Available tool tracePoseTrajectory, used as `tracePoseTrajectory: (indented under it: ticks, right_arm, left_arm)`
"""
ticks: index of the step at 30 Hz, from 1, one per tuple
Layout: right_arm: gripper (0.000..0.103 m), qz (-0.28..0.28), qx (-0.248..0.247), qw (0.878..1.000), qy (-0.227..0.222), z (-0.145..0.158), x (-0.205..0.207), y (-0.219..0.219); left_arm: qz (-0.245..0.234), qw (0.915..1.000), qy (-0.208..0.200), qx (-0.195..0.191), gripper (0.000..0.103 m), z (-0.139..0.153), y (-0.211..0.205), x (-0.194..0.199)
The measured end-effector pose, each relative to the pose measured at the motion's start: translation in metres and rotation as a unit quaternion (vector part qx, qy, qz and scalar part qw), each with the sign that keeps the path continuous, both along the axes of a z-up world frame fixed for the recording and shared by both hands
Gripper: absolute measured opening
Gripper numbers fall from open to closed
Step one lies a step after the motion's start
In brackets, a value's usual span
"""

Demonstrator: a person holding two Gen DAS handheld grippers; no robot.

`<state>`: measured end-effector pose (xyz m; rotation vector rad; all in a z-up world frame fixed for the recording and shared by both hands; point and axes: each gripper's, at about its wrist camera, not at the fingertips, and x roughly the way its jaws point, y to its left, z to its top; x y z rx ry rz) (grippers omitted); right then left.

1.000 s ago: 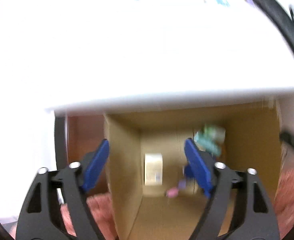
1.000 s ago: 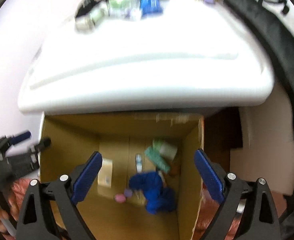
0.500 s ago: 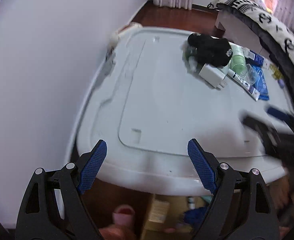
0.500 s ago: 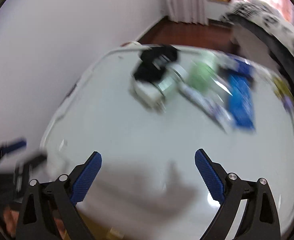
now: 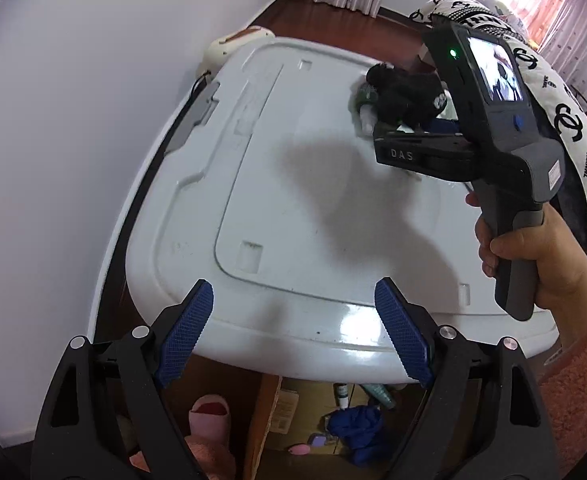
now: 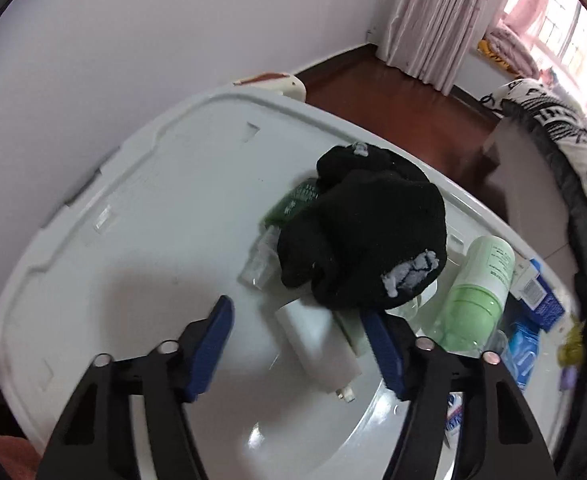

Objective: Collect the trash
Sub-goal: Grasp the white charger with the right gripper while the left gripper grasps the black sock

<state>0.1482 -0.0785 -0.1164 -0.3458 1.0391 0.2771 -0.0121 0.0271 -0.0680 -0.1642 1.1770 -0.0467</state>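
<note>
I'm closing my right gripper (image 6: pixel 299 344) around the white charger (image 6: pixel 317 344) on the bin lid (image 5: pixel 277 168) — pads not yet pressing; left gripper (image 5: pixel 293 328) is hanging open, empty — some trash is sitting in the cardboard box (image 5: pixel 289 412), plenty remaining

- white plastic lid (image 5: pixel 293 184) of a big storage bin, used as the work surface; moulded ridges, grey latch (image 5: pixel 197 120) on its left edge
- plain white wall (image 5: pixel 53 120) just beside the bin
- dark red-brown wood floor (image 6: pixel 393 92) behind
- pale pink curtains (image 6: pixel 433 20) at the far wall, bright window (image 6: pixel 565 8) to the right of them
- bed with black-and-white logo-print cover (image 5: pixel 573 112) along the right side
- cream rounded object (image 5: pixel 233 46) with a reddish top behind the bin's far corner; cannot tell what it is
- pink slipper (image 5: pixel 209 416) on the floor, lower left, under the lid's near edge
</note>
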Motion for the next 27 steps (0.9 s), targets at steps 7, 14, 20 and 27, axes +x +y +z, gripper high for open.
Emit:
tracePoseTrajectory:
  ticks: [7,14,20,27]
  right_arm:
    - [0.03,-0.037,-0.026,0.997,0.063,-0.022,-0.001,-0.014]
    - [0.026,-0.081,0.011,0.992,0.094,-0.02,0.006,-0.025]
    - [0.025,-0.1,0.09,0.987,0.089,0.015,-0.057,-0.066]
    - [0.025,-0.15,0.176,0.97,0.08,0.036,-0.186,-0.151]
  left_arm:
    - [0.015,0.9997,0.004,-0.021,0.081,0.0,0.006,0.0]
    - [0.009,0.9997,0.001,-0.023,0.081,0.001,0.007,0.001]
    - [0.01,0.9998,0.009,-0.018,0.081,-0.006,0.003,0.005]
    - [-0.008,0.9984,0.019,-0.052,0.081,-0.03,-0.016,0.017]
